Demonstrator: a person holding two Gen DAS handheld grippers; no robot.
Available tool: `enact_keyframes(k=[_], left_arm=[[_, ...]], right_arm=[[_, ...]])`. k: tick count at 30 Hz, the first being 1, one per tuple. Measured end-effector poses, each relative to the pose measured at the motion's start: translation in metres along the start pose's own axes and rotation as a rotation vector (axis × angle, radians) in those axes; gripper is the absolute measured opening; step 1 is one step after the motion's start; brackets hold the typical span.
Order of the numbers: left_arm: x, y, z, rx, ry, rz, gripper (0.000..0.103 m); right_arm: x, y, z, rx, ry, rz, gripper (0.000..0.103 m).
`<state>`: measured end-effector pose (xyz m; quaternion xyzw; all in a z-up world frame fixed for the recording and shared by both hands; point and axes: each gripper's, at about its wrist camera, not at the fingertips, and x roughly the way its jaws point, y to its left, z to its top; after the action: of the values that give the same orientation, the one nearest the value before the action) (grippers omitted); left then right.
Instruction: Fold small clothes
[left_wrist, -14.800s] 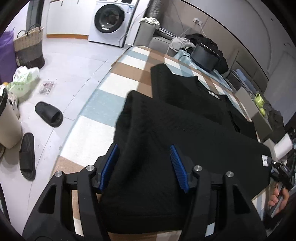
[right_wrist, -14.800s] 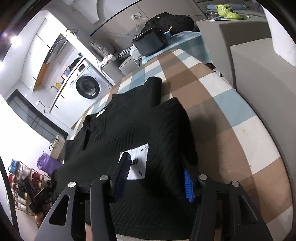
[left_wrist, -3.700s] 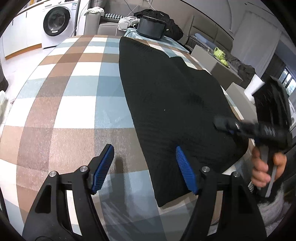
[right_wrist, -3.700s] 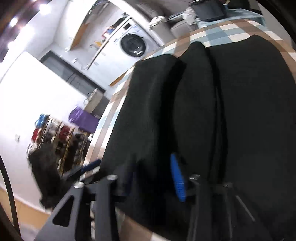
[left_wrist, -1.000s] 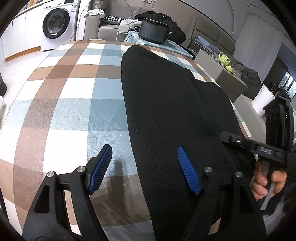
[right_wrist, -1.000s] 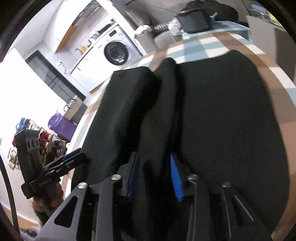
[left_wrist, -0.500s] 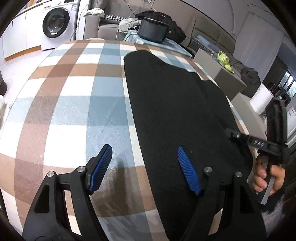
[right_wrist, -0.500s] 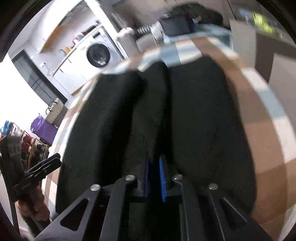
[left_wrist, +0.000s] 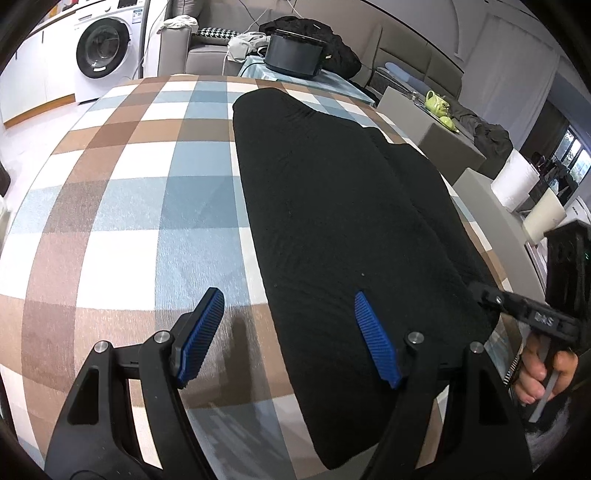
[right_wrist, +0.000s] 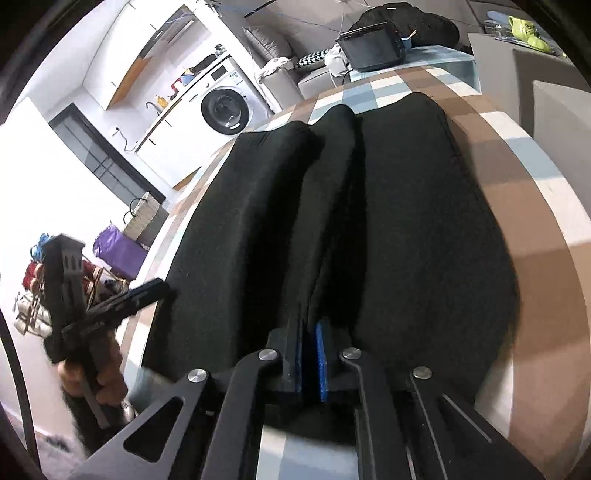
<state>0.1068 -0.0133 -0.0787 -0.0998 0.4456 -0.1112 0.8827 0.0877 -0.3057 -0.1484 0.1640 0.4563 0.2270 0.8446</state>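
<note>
A black garment (left_wrist: 332, 206) lies folded into a long strip on the checked tablecloth (left_wrist: 147, 206). My left gripper (left_wrist: 288, 306) is open and straddles the strip's left edge near its close end: one pad over bare cloth, the other over the garment, gripping nothing. In the right wrist view the garment (right_wrist: 424, 229) shows a raised ridge down its middle. My right gripper (right_wrist: 310, 332) is closing on the near end of that ridge, its blue pads almost touching and pressing the fabric. Each view shows the other gripper in a hand: the right gripper (left_wrist: 532, 314) and the left gripper (right_wrist: 122, 299).
A washing machine (left_wrist: 99, 48) and a grey sofa (left_wrist: 207, 55) stand beyond the table. A black box (left_wrist: 295, 55) sits on a stand behind the far end. Grey blocks (left_wrist: 432, 122) and a paper roll (left_wrist: 513, 181) stand close along the right. A basket and purple bag (right_wrist: 122, 247) are on the floor.
The right gripper's jaws have closed from a finger-wide gap onto the garment's ridge, and it has drawn back toward the table's near edge. The left gripper stays open in about the same place.
</note>
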Motion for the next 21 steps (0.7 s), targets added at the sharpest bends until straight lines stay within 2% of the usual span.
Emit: enact_keyframes(k=[2,5,7,9,11,16,20,21], left_arm=[[-0.001,-0.002,-0.004,0.003,0.005,-0.001,0.071],[-0.001,-0.005,-0.01,0.015,0.016,0.001,0.071],[-0.003,-0.008,-0.014,0.027,0.022,0.009,0.071],[-0.005,-0.01,-0.017,0.041,0.029,0.002,0.071],[-0.005,-0.016,-0.021,0.069,0.035,-0.001,0.071],[0.0,-0.025,-0.026,0.108,0.049,0.011,0.071],[0.001,-0.026,-0.027,0.111,0.052,0.008,0.071],[0.001,-0.025,-0.027,0.11,0.052,0.006,0.071]], right_arm=[[-0.014,0.004,-0.015,-0.011,-0.01,0.017,0.006],[-0.011,0.005,-0.015,-0.029,0.031,-0.063,0.006],[-0.017,0.01,-0.011,-0.013,-0.005,-0.067,0.01],[-0.025,0.017,-0.006,-0.018,-0.065,-0.042,0.027],[-0.027,0.022,0.0,-0.017,-0.088,-0.019,0.033],[0.011,0.046,0.028,-0.037,-0.047,0.029,0.039],[0.058,0.052,0.072,0.022,0.024,0.014,0.04],[0.069,0.049,0.081,0.056,0.029,-0.024,0.038]])
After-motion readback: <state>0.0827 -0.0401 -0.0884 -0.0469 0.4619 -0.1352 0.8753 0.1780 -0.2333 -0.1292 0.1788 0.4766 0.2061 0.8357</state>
